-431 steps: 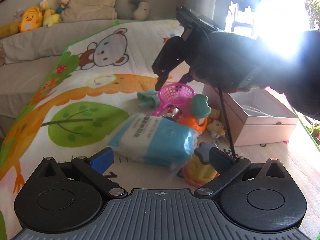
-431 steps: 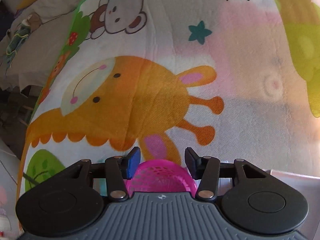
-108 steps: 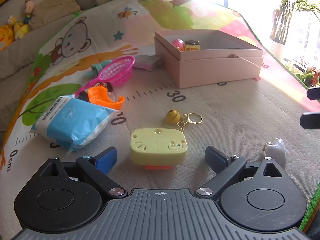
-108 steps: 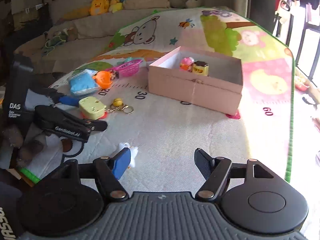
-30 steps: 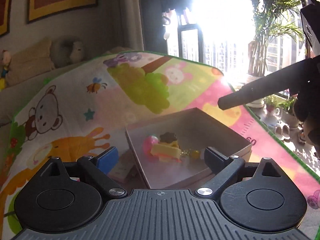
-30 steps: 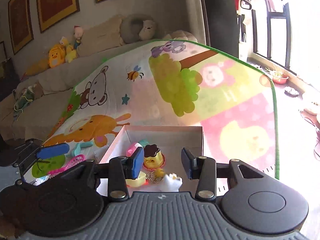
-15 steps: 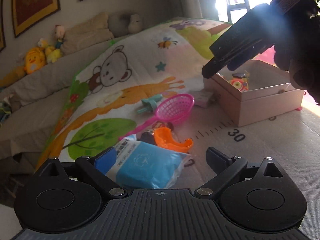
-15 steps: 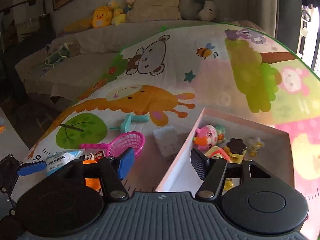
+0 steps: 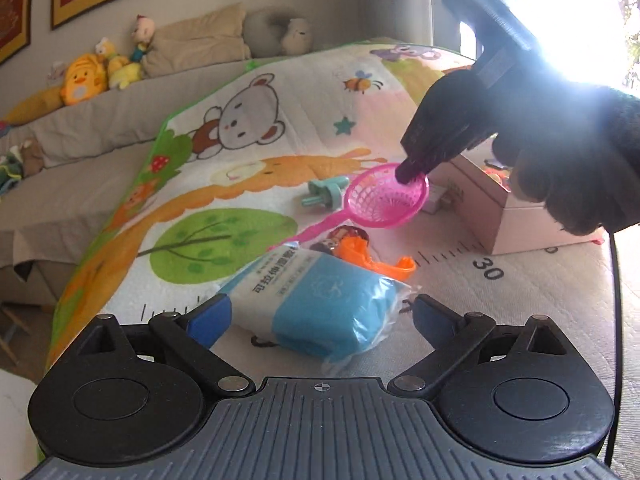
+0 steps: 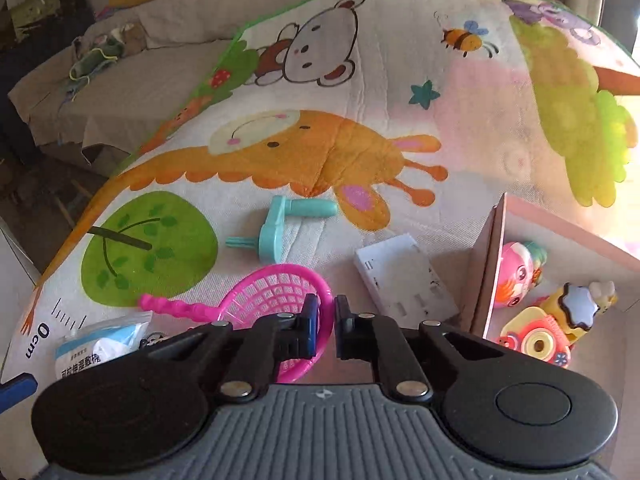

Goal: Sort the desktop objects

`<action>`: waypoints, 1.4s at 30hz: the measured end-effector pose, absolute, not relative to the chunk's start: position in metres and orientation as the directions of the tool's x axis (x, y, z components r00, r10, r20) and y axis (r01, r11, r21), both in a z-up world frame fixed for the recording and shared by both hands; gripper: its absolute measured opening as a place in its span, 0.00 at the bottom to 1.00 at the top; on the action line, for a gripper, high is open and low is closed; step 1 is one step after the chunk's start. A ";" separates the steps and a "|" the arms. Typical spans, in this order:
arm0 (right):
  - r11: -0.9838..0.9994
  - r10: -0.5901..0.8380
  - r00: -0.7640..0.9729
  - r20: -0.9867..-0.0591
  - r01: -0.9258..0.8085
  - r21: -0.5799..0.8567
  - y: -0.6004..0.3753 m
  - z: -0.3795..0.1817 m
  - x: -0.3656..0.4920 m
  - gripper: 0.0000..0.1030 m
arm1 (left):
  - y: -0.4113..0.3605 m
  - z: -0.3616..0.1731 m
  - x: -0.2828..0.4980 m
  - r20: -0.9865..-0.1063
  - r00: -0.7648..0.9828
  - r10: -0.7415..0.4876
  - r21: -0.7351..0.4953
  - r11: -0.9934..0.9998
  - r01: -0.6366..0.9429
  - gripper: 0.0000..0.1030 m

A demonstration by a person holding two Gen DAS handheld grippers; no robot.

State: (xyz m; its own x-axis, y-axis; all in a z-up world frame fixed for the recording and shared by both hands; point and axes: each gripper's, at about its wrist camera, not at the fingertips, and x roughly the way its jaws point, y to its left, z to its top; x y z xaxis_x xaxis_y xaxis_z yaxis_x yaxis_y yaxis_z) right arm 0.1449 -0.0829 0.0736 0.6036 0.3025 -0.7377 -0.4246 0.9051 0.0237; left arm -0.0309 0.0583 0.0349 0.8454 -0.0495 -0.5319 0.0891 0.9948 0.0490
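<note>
Pink box holds toys; right gripper pinches the net's rim.

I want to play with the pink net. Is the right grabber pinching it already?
Yes. The right gripper has its jaws nearly shut on the rim of the pink net.

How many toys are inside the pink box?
4 show: a round pink-faced toy against the pink box wall, a yellow camera toy nearest the camera, a star-topped pudding toy beside it, and a small cream figure behind. More may be hidden.
</note>
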 end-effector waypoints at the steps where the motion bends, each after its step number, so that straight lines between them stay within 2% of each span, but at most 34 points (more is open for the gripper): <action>1: 0.905 0.312 0.618 -0.721 -0.425 0.027 -0.088 0.081 0.138 0.06 | 0.057 0.035 -0.031 -0.531 0.846 -0.052 0.050 0.994 0.092 0.97; 5: 0.895 0.375 0.664 -0.647 -0.442 0.065 -0.129 0.122 0.094 0.05 | 0.046 0.039 -0.035 -0.518 0.852 -0.075 0.059 0.991 0.123 0.97; 8: 0.891 0.394 0.673 -0.626 -0.446 0.081 -0.164 0.135 0.059 0.05 | 0.038 0.042 -0.036 -0.506 0.858 -0.085 0.075 0.987 0.142 0.97; 13: 0.901 0.382 0.644 -0.663 -0.419 0.112 -0.216 0.125 0.012 0.05 | 0.025 0.039 -0.025 -0.523 0.849 -0.077 0.116 0.980 0.160 0.97; 17: 0.898 0.377 0.583 -0.720 -0.421 0.129 -0.244 0.097 -0.013 0.05 | 0.015 0.033 -0.018 -0.544 0.838 -0.045 0.206 0.961 0.185 0.97; 21: 0.910 0.310 0.622 -0.719 -0.413 0.035 -0.251 0.078 -0.025 0.06 | 0.016 0.027 -0.011 -0.559 0.829 0.023 0.282 0.945 0.164 0.97; 23: 0.928 0.255 0.665 -0.702 -0.372 -0.016 -0.252 0.074 -0.021 0.10 | 0.018 0.025 -0.008 -0.554 0.830 0.068 0.327 0.935 0.141 0.98; 26: 0.938 0.273 0.689 -0.672 -0.346 0.026 -0.257 0.074 -0.014 0.29 | 0.023 0.025 -0.003 -0.533 0.832 0.156 0.408 0.909 0.090 0.98; 27: 0.936 0.287 0.694 -0.661 -0.350 0.038 -0.258 0.075 -0.015 0.41 | 0.024 0.027 -0.001 -0.533 0.830 0.164 0.405 0.911 0.080 0.98; 28: 0.932 0.300 0.697 -0.651 -0.360 0.044 -0.257 0.076 -0.016 0.51 | 0.025 0.030 0.000 -0.537 0.830 0.148 0.385 0.919 0.085 0.98; 30: 0.914 0.339 0.690 -0.639 -0.403 0.050 -0.251 0.074 -0.022 0.60 | 0.024 0.040 0.000 -0.556 0.830 0.052 0.299 0.944 0.141 0.98; 32: 0.887 0.396 0.655 -0.644 -0.453 0.085 -0.243 0.070 -0.029 0.60 | 0.016 0.045 0.005 -0.568 0.823 -0.024 0.233 0.954 0.188 0.98; 37: 0.759 0.596 0.436 -0.675 -0.581 0.295 -0.225 0.047 -0.047 0.59 | -0.007 0.042 0.014 -0.575 0.815 -0.068 0.203 0.954 0.222 0.98; 39: 0.767 0.564 0.411 -0.716 -0.581 0.271 -0.221 0.038 -0.050 0.59 | -0.012 0.040 0.012 -0.578 0.812 -0.085 0.202 0.949 0.243 0.98; 42: 0.863 0.418 0.503 -0.756 -0.481 0.156 -0.232 0.032 -0.042 0.59 | -0.014 0.037 0.011 -0.584 0.808 -0.083 0.211 0.945 0.250 0.98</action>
State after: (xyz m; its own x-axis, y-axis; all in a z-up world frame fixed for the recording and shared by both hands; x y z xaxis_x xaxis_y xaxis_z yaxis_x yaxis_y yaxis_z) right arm -0.0419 -0.2324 0.0319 0.5034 0.4175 -0.7564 -0.4808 0.8628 0.1563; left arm 0.0106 -0.0142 0.0373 0.8075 -0.0833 -0.5839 0.2503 0.9448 0.2113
